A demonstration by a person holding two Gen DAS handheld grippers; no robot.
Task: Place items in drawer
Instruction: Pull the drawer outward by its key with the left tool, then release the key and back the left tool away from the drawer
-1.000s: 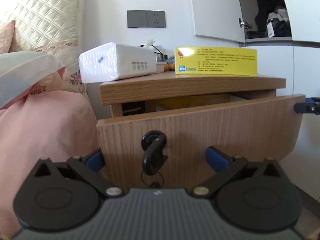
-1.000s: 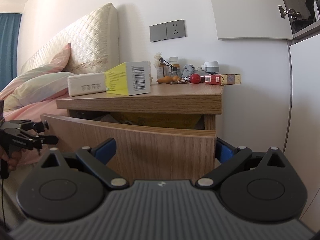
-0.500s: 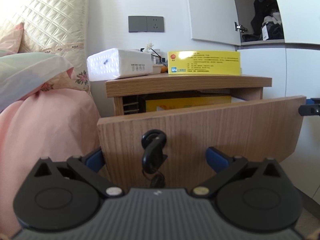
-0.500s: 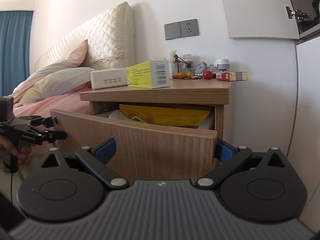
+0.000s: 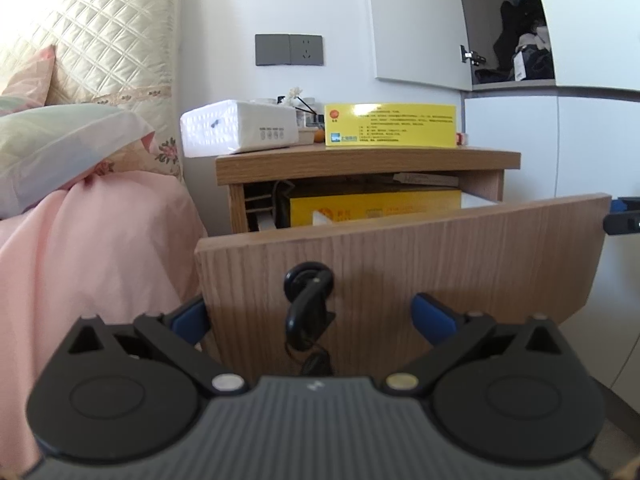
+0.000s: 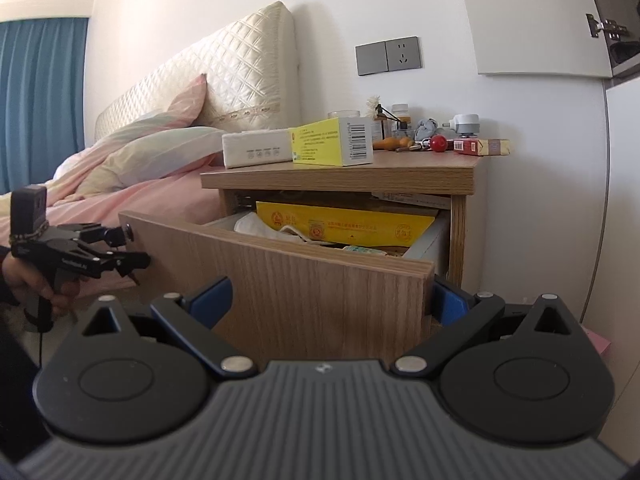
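- The drawer (image 6: 320,280) of the bedside cabinet is pulled well out, wood front facing us. It's already pretty stuffed: a big yellow packet (image 6: 344,224) lies across the back and white cloth (image 6: 260,226) sits in front of it.
- A black key (image 5: 308,300) hangs from the lock in the drawer front, with another bit dangling below it.
- Left tool (image 5: 310,314) is right up at the drawer front with its blue fingers spread wide either side of the key, gripping nothing. In the right wrist view you can see a hand (image 6: 24,280) holding it.
- Right tool (image 6: 332,296) is spread open too, sitting at the drawer's right end; one blue finger is in front of the panel, the other past its edge.
- On the worktop (image 6: 400,170) above: a yellow box (image 6: 332,142) just beside a white tissue pack (image 6: 256,150), both waiting up top, with small clutter behind, including a red ball (image 6: 439,143).
- Bed (image 5: 80,240) with pink sheets is off to the left.
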